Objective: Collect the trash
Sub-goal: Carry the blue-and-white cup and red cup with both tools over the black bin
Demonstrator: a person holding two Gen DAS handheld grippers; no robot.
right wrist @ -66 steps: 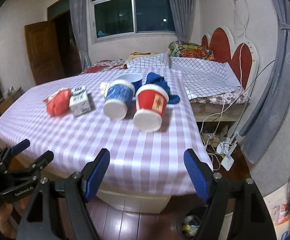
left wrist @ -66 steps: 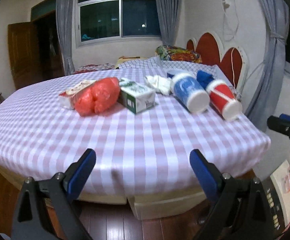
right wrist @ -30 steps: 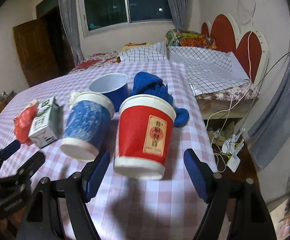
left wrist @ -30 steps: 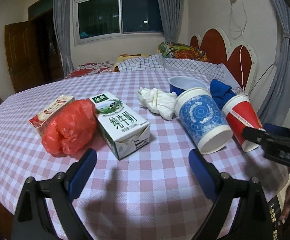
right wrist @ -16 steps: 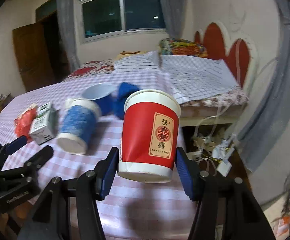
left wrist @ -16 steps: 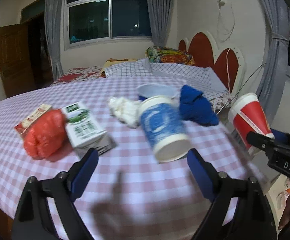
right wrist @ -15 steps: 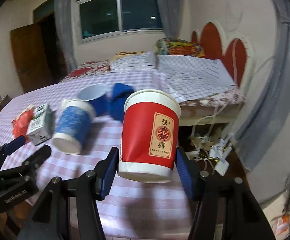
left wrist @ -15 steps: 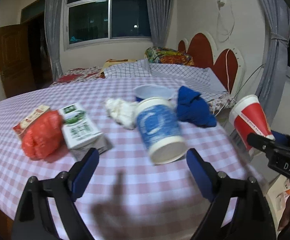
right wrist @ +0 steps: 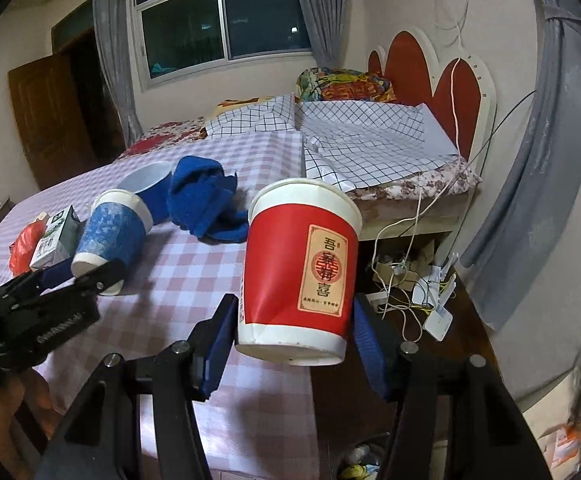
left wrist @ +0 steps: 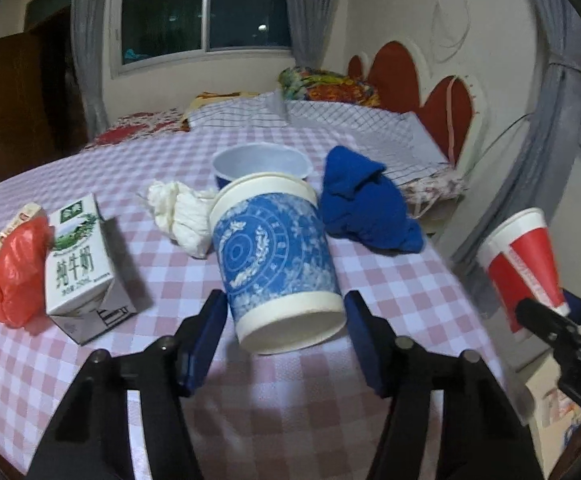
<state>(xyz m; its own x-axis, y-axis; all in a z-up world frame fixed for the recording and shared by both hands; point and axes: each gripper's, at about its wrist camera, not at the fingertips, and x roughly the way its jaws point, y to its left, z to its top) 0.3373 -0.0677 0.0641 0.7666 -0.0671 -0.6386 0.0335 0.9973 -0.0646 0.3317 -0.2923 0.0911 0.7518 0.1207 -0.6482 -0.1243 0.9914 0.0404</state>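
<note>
A blue patterned paper cup [left wrist: 274, 256] lies on its side on the pink checked table [left wrist: 390, 280]. My left gripper [left wrist: 286, 320] is closing on it, the pads meeting the sides of its base. The same cup [right wrist: 110, 232] and left gripper [right wrist: 78, 276] show at the left of the right wrist view. My right gripper [right wrist: 294, 328] is shut on a red paper cup [right wrist: 298, 264] and holds it in the air at the table's right edge. That red cup [left wrist: 522, 256] shows at the far right of the left wrist view.
On the table lie a milk carton [left wrist: 78, 264], a red plastic bag [left wrist: 14, 276], a white tissue wad [left wrist: 182, 216], a blue bowl [left wrist: 258, 162] and a blue cloth [left wrist: 362, 204]. Cables and a power strip [right wrist: 410, 280] lie on the floor to the right. A bin [right wrist: 358, 468] sits below.
My left gripper moved in on the blue cup and its jaws narrowed around the base. My right gripper closed on the red cup and carried it off the table to the right.
</note>
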